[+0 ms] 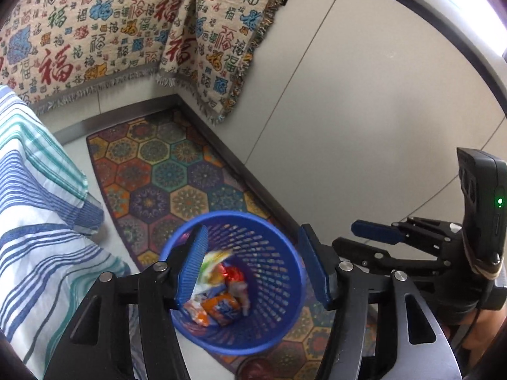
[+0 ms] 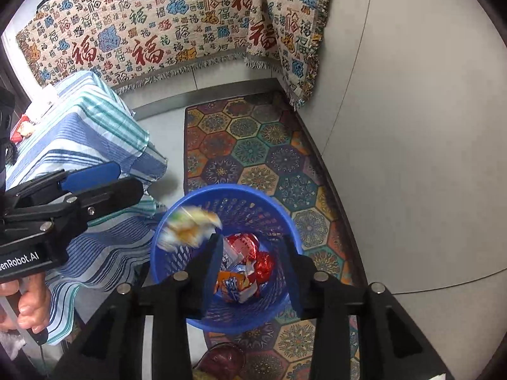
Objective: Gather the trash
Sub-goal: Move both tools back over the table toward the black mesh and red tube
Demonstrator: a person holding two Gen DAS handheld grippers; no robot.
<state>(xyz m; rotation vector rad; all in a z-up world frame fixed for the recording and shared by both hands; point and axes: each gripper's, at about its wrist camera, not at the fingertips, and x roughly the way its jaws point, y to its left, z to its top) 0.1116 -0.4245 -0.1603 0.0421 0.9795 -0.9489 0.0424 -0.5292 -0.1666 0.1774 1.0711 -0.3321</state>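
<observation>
Lettering "enRobot.AI" on left tongs (image 2: pixel 104 179) body; blue basket (image 2: pixel 177 259) below.

We are in a home, in the corner of a lived-in room. A fringed woven throw (image 1: pixel 126 22) printed with Chinese characters hangs across both walls. A hexagon-patterned rug (image 1: pixel 177 177) lies on the pale floor (image 1: pixel 364 101), running along the metal skirting (image 1: pixel 126 110). Beside it a striped cloth (image 2: pixel 95 133) drapes over a table, and a small blue bin (image 2: pixel 177 269) with snack wrappers (image 2: pixel 237 281) in it stands on the rug.
</observation>
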